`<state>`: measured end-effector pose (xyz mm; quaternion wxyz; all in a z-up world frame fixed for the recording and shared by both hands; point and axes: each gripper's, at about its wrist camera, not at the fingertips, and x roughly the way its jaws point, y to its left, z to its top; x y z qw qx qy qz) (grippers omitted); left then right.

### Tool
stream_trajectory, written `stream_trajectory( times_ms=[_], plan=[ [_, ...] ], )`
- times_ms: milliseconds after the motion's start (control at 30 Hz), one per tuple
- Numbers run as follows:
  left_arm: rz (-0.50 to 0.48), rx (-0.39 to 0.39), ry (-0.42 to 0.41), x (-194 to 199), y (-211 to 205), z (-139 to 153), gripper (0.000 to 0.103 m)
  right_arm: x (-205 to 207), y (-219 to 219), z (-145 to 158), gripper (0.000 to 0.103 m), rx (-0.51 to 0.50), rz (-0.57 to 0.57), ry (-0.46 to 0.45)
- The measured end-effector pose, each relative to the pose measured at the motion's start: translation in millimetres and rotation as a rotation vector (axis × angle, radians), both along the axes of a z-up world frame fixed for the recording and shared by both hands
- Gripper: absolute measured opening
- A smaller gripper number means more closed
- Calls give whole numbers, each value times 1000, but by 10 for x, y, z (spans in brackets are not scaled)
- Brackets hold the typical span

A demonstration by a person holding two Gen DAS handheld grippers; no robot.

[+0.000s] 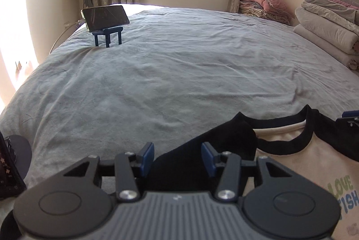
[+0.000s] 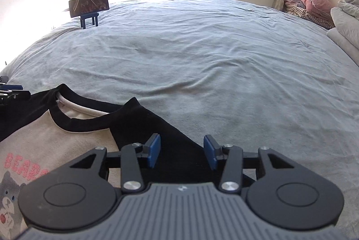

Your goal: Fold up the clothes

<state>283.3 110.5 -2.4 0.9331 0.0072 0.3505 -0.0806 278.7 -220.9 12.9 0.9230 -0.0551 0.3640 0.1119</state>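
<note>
A cream T-shirt [image 1: 298, 163] with black sleeves and black collar lies flat on the grey bed cover, printed side up; it also shows in the right wrist view [image 2: 56, 136]. My left gripper [image 1: 178, 158] is open, its blue pads either side of the shirt's black left sleeve [image 1: 186, 163]. My right gripper [image 2: 182, 153] is open over the black right sleeve [image 2: 170, 150]. Whether the pads touch the cloth I cannot tell. Each gripper's tip shows at the edge of the other's view.
The grey bed cover [image 1: 168, 73] spreads wide ahead. A phone on a small blue stand [image 1: 105, 20] sits at the bed's far left. Folded quilts and pillows [image 1: 327, 22] are stacked at the right. A window with curtains is behind.
</note>
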Motion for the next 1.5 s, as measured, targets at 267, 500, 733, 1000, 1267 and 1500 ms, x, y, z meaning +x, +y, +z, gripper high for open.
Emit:
stream_trajectory(
  times_ms=[267, 500, 733, 1000, 1267, 1500],
  plan=[
    [-23, -31, -2, -40, -30, -111, 16, 116, -6, -237, 44, -6, -24, 2],
    [31, -17, -111, -168, -7, -21, 4, -69, 146, -180, 4, -84, -19, -91],
    [47, 74, -84, -53, -82, -126, 4, 89, 188, -249, 4, -111, -75, -95],
    [53, 160, -68, -104, -236, 39, 26, -26, 217, -172, 29, -156, -68, -77],
    [-41, 144, -59, -389, -435, 322, 45, -348, -305, 255, 37, -144, -79, -17],
    [-107, 110, -26, -571, -704, 440, 50, -641, -735, 347, 37, -187, -107, 137]
  ],
)
